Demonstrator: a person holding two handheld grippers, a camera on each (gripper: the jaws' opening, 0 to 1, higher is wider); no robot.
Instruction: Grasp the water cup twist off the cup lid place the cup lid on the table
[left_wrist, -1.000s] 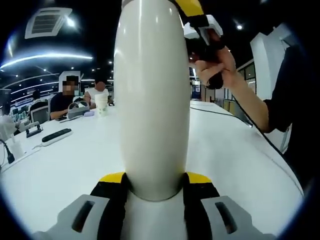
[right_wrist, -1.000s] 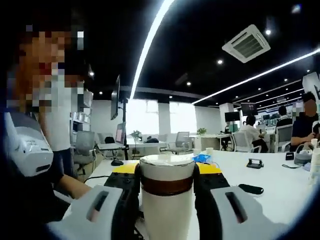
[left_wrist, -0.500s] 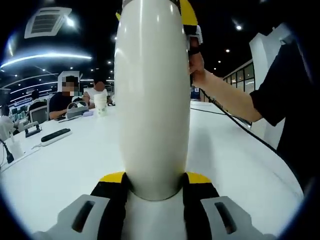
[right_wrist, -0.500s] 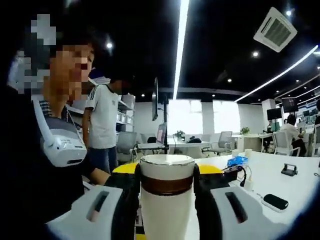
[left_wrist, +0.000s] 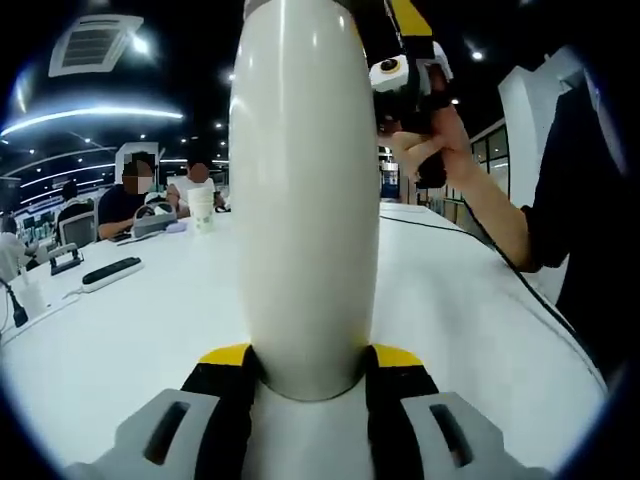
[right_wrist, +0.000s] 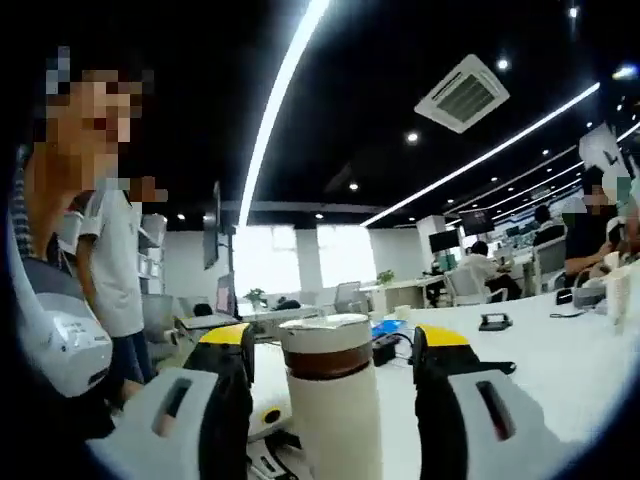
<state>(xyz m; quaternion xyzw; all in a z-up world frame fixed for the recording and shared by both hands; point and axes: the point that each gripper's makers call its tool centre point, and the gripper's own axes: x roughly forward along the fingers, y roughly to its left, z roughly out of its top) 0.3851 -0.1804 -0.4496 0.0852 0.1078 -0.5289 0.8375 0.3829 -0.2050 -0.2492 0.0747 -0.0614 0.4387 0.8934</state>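
The right gripper (right_wrist: 331, 345) has spread its jaws off the brown-banded white cup lid (right_wrist: 326, 350); left gripper (left_wrist: 310, 365) clamps the upright white water cup (left_wrist: 305, 190) above the white table (left_wrist: 130, 330), so re-grip squarely before twisting.

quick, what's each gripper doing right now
Left gripper: shut on the water cup.
Right gripper: open, jaws apart on both sides of the cup lid.

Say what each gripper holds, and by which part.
The left gripper clamps the white water cup around its body. The right gripper holds nothing: its jaws stand open beside the cup lid.
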